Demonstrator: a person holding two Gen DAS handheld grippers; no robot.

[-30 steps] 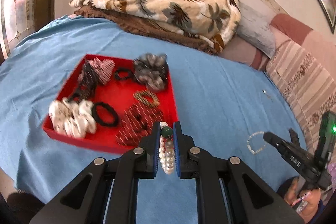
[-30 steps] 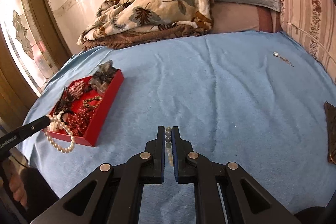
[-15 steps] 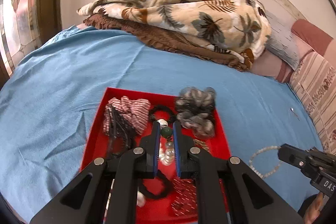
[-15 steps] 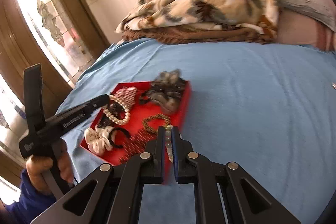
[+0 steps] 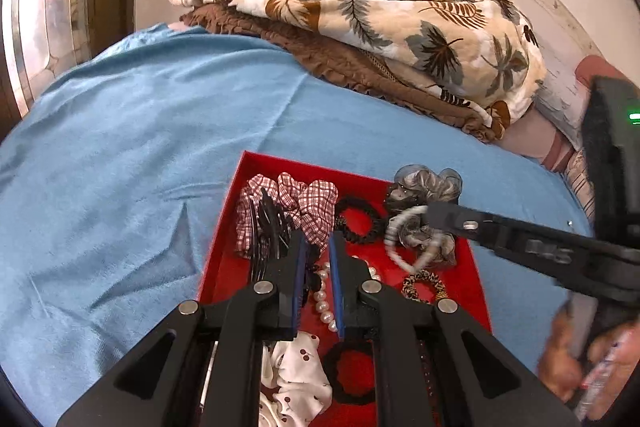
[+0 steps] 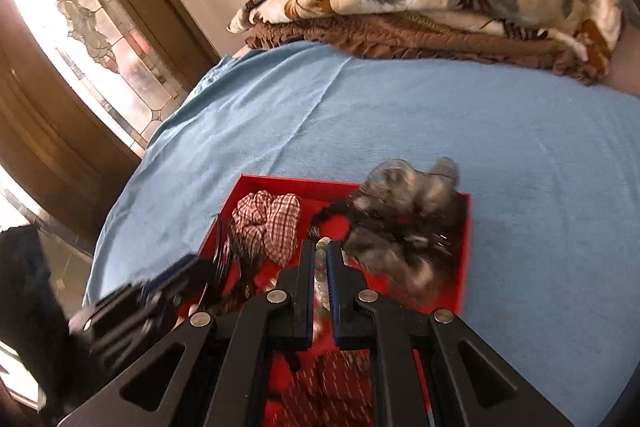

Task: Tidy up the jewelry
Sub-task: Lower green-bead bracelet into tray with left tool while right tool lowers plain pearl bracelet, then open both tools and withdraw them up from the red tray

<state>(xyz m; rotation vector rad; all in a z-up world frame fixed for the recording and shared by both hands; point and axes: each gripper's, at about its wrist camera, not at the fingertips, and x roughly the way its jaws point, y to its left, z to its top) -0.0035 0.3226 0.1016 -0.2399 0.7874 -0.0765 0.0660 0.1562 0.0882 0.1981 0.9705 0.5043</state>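
Both grippers over the red tray (image 5: pixel 224 259)

Left gripper (image 5: pixel 318 269), jaws parted, hangs above a glossy pearl strand (image 5: pixel 326 297) lying lengthwise between its fingers in the tray. Right gripper (image 6: pixel 320 269) reaches in from the right, clamping a looped bead bracelet (image 5: pixel 404 243) over the ruffled grey scrunchie (image 5: pixel 424 187).

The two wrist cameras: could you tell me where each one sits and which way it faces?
Left wrist: on the left gripper, looking down its fingers over the red tray; the right gripper and a hand enter from the right.
Right wrist: on the right gripper, facing the same tray; the left gripper is blurred at lower left.
Shared: tray, blue bedsheet, leaf-print blanket.
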